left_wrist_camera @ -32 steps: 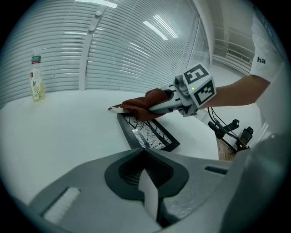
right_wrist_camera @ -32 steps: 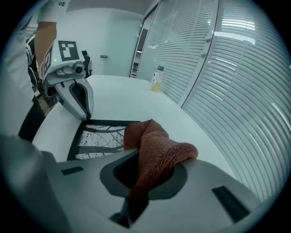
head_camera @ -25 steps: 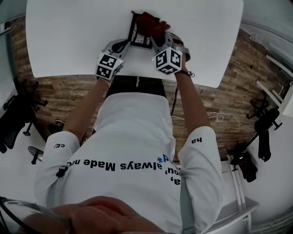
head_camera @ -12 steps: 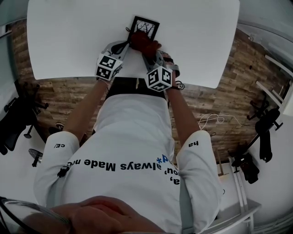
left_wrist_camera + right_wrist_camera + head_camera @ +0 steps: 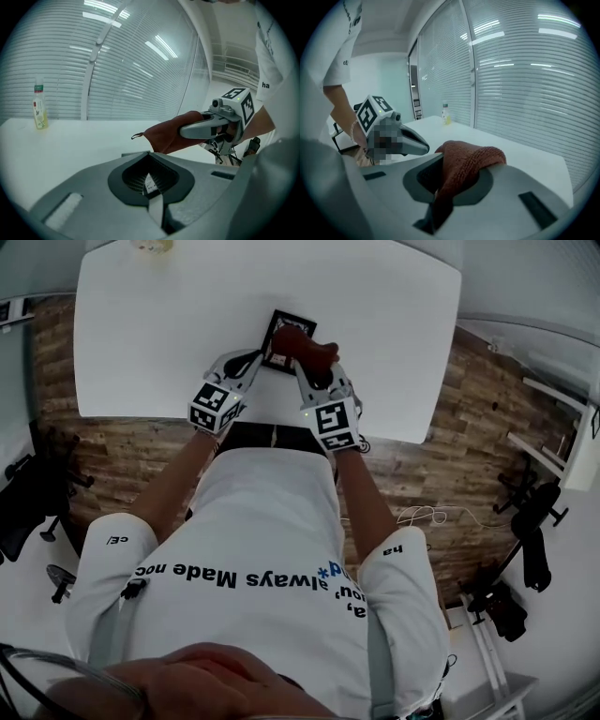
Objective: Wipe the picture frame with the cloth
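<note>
Over the last 1 second the cloth (image 5: 305, 346) had slid from the far part of the picture frame (image 5: 279, 326) back to its near right side, so we judged a wiping stroke under way. The right hand-held gripper (image 5: 308, 363) was clamped on the cloth. The left hand-held gripper (image 5: 262, 355), jaws drawn narrow, seemed to pinch the frame's near corner. The frame lay on the white bench (image 5: 394, 306), with a small bottle (image 5: 40, 107) well apart. Slatted blinds (image 5: 525, 70) lined the room; the floor (image 5: 450, 456) was wooden.
</note>
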